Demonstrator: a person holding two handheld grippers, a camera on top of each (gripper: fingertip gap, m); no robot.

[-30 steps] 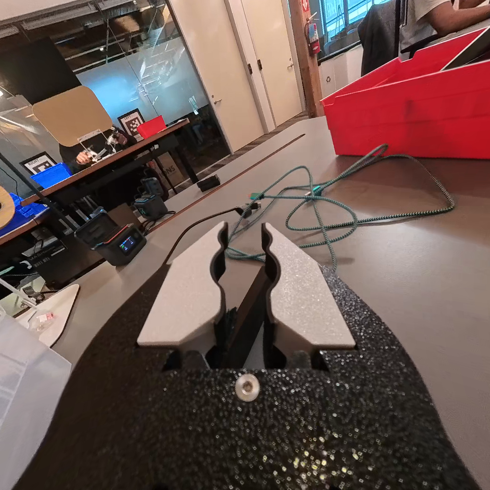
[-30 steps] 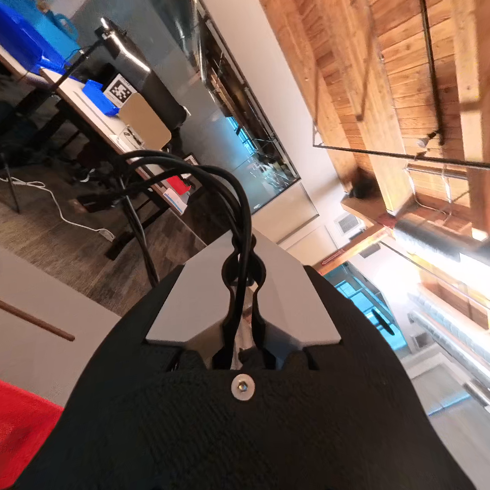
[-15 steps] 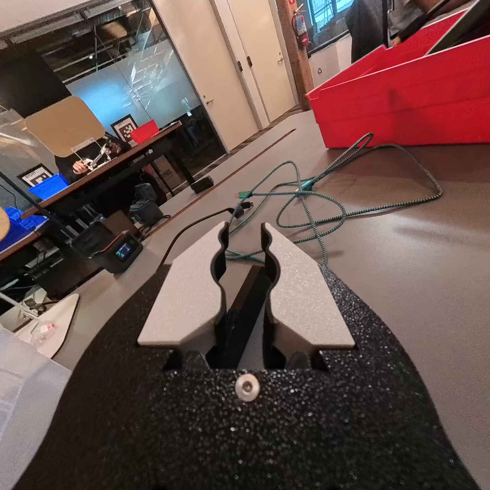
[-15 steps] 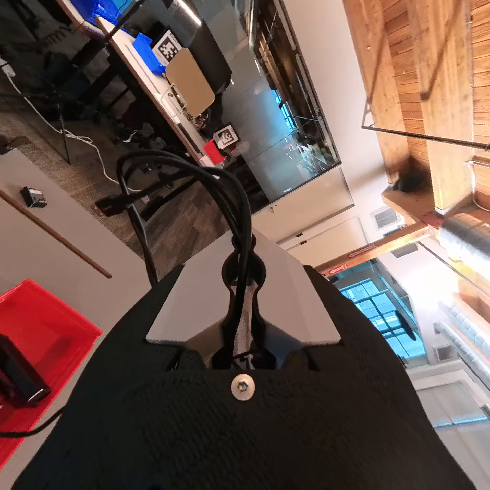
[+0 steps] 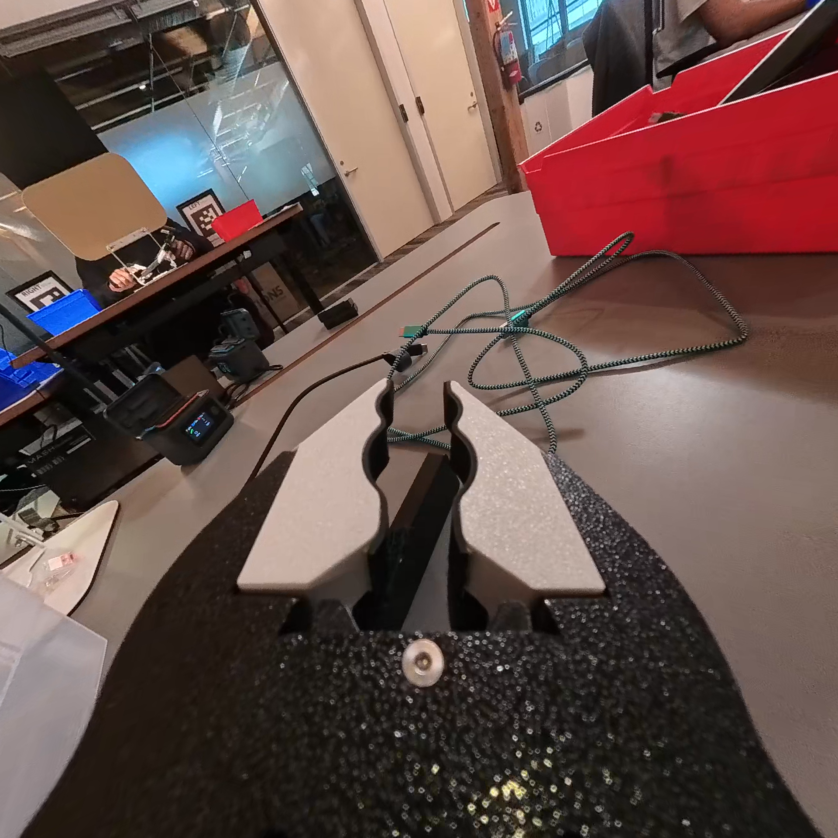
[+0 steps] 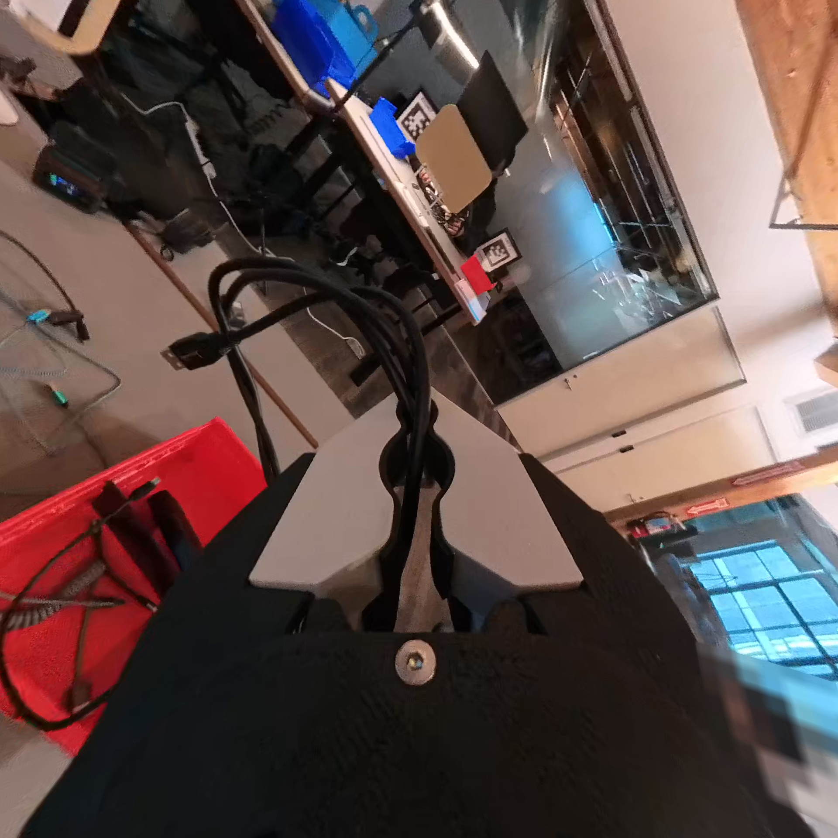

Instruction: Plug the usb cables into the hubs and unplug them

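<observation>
My left gripper sits low over the grey table, its fingers closed on a black hub that lies slanted between them. A thin black lead runs out past its left finger. A green braided USB cable lies tangled on the table just ahead, plugs loose. My right gripper is in the air, tilted, and shut on a bundle of black USB cables. One black plug hangs out to the left. The green cable also shows blurred in the right wrist view.
A red bin stands at the table's back right; in the right wrist view the red bin holds black hubs and cables. A black power unit and a small black box sit left. A translucent container is near left. People sit at the desks behind. It is some 15 centimeters from my left tips to the thin black lead.
My right gripper has swung round and down with the cable bundle, bringing the table and red bin into view. My left gripper has shifted only slightly, still holding the hub.
</observation>
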